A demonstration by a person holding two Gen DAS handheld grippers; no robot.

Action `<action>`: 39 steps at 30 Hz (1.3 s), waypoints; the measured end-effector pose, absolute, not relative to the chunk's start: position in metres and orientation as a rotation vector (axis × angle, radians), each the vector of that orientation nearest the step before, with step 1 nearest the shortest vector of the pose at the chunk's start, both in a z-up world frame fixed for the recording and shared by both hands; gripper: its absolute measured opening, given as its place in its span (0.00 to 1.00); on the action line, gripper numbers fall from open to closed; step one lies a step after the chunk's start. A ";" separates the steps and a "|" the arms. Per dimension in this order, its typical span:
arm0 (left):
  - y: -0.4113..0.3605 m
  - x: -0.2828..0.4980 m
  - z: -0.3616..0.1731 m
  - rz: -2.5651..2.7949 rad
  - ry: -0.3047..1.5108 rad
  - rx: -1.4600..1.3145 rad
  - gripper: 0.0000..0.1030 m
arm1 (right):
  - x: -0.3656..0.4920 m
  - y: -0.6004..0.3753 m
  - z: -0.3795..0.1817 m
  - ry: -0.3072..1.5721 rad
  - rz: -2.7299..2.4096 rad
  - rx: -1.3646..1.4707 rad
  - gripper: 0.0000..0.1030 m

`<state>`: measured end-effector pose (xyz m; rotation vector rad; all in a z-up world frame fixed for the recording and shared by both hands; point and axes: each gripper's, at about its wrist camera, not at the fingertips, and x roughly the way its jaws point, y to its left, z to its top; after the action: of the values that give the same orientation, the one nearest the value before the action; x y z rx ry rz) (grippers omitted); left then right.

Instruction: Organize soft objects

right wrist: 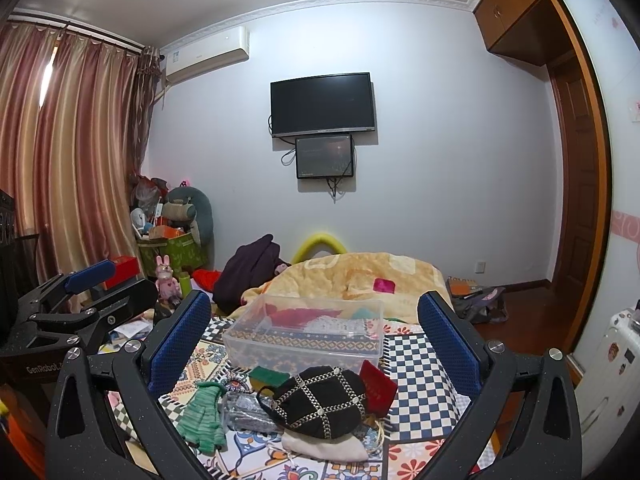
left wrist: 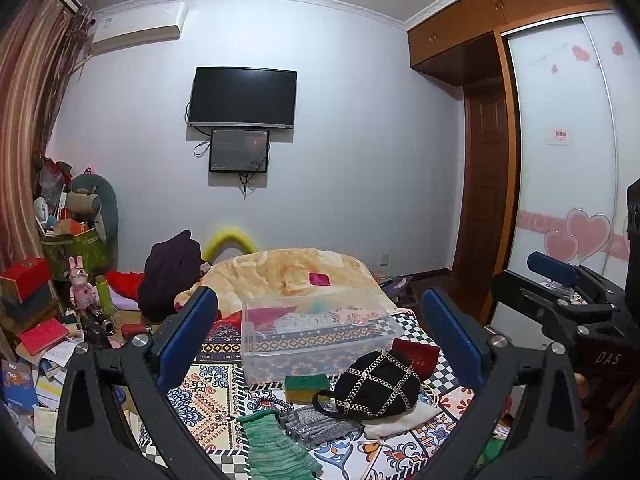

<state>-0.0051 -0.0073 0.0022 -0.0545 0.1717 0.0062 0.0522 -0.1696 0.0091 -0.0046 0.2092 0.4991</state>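
A clear plastic bin (left wrist: 316, 330) (right wrist: 304, 330) stands on the patterned bed cover and holds red and pale cloth items. In front of it lie a black studded cap (left wrist: 374, 386) (right wrist: 320, 402), a green and yellow sponge (left wrist: 306, 386) (right wrist: 269, 376), a green knit glove (left wrist: 272, 444) (right wrist: 202, 414), a grey sparkly piece (left wrist: 310, 424) (right wrist: 244, 412), a dark red pouch (left wrist: 416, 354) (right wrist: 376, 390) and a cream cloth bag (left wrist: 400, 420) (right wrist: 324, 446). My left gripper (left wrist: 320, 340) is open and empty above them. My right gripper (right wrist: 316, 340) is open and empty too, and also shows in the left wrist view (left wrist: 560, 280).
A yellow blanket (left wrist: 296, 272) is heaped at the far end of the bed. A dark garment (left wrist: 172, 272) lies beside it. Cluttered boxes, books and toys (left wrist: 60, 300) fill the left side. A wardrobe (left wrist: 568, 152) and door stand on the right.
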 end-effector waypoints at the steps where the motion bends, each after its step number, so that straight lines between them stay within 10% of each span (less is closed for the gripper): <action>1: -0.007 -0.005 0.002 0.007 0.172 -0.054 1.00 | 0.052 -0.170 0.009 0.208 0.499 -0.005 1.00; 39: -0.008 -0.005 0.000 0.008 0.179 -0.058 1.00 | 0.052 -0.170 0.004 0.199 0.508 0.004 1.00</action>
<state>-0.0047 -0.0081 0.0001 -0.0583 0.1788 0.0076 0.0518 -0.1696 0.0044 0.0038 0.1992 0.5077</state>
